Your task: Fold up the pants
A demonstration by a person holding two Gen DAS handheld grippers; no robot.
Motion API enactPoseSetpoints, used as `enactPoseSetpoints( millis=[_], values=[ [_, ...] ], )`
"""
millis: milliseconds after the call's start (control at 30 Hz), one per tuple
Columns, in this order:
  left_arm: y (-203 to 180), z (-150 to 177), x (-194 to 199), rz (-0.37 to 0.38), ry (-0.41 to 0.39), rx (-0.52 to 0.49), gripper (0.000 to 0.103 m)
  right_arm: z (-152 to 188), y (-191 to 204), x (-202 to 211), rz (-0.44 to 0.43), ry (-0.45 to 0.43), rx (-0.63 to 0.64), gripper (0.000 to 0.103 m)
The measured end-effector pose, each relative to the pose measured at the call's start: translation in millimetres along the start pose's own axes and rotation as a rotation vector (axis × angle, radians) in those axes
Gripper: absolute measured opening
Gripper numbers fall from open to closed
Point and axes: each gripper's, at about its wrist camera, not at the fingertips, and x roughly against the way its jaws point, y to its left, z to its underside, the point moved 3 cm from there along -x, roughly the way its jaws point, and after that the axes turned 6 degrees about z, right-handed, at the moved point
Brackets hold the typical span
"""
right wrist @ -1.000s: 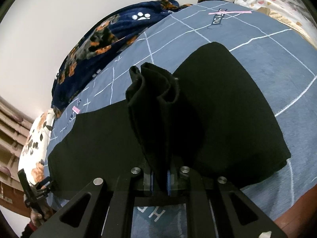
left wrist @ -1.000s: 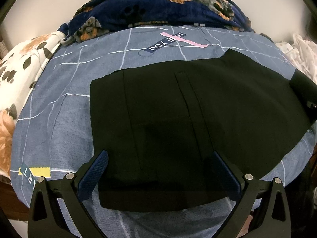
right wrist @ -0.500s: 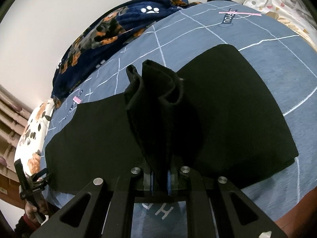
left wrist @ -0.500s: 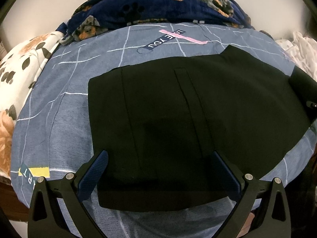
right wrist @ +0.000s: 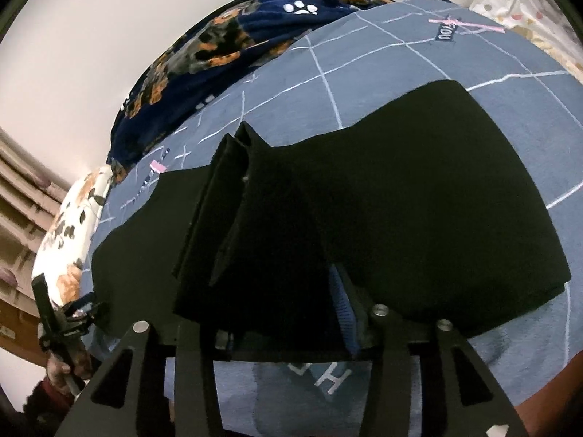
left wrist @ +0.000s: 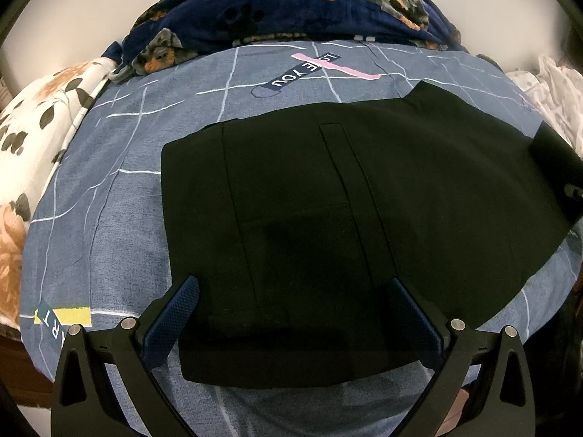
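Right gripper (right wrist: 288,313) fingers have parted, loosing the pants (right wrist: 419,189); left gripper (left wrist: 291,313) fingers spread apart.

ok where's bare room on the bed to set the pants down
Bare sheet lies left of the pants, up to the floral pillow, and behind them below the navy blanket. The middle is covered.

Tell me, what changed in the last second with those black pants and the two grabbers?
The right gripper opened, letting go of the raised fold of the pants, which now leans left. The left gripper stayed open above the waist end, and the pants there lay flat as before.
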Motion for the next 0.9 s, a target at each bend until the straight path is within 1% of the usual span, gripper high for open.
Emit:
enactPoseSetpoints(
  millis=[100, 167, 200, 233, 267, 300, 433, 500, 533, 633, 700, 767, 833, 900],
  values=[
    [0, 0, 0, -0.001, 0.0, -0.001, 0.102, 2, 7, 1, 0.031, -0.009, 0.046, 0.042],
    [0, 0, 0, -0.001, 0.0, -0.001, 0.102, 3, 12, 1, 0.033, -0.008, 0.068, 0.042],
    [0, 0, 0, -0.001, 0.001, 0.0, 0.102, 4, 13, 1, 0.027, -0.005, 0.073, 0.042],
    [-1, 0, 0, -0.001, 0.001, -0.001, 0.102, 4, 13, 1, 0.019, -0.004, 0.071, 0.045],
    [-1, 1, -1, -0.001, 0.002, -0.003, 0.102, 4, 13, 2, -0.001, -0.003, 0.061, 0.052],
    [-1, 1, -1, -0.001, 0.003, -0.004, 0.102, 4, 13, 3, -0.026, -0.003, 0.051, 0.054],
    [-1, 1, -2, -0.002, 0.004, -0.006, 0.102, 8, 18, 4, -0.074, 0.007, 0.056, 0.057],
    [-1, 2, -3, -0.001, 0.005, -0.006, 0.102, 10, 20, 7, -0.123, 0.011, 0.052, 0.062],
    [-1, 2, -2, -0.001, 0.005, -0.006, 0.102, 11, 22, 7, -0.161, 0.018, 0.046, 0.065],
    [-1, 1, -2, -0.001, 0.005, -0.007, 0.102, 15, 27, 9, -0.316, 0.054, 0.0, 0.067],
    [-1, 1, -3, 0.0, 0.005, -0.006, 0.102, 16, 26, 9, -0.378, 0.063, -0.046, 0.067],
    [-1, 1, -2, 0.0, 0.004, -0.006, 0.102, 13, 16, 13, -0.445, 0.046, -0.127, 0.068],
    [-1, 1, -3, 0.001, 0.004, -0.005, 0.102, 7, 2, 19, -0.488, 0.009, -0.208, 0.068],
    [-1, 1, -2, 0.002, 0.003, -0.004, 0.102, 4, -12, 24, -0.488, -0.025, -0.269, 0.068]
  ],
)
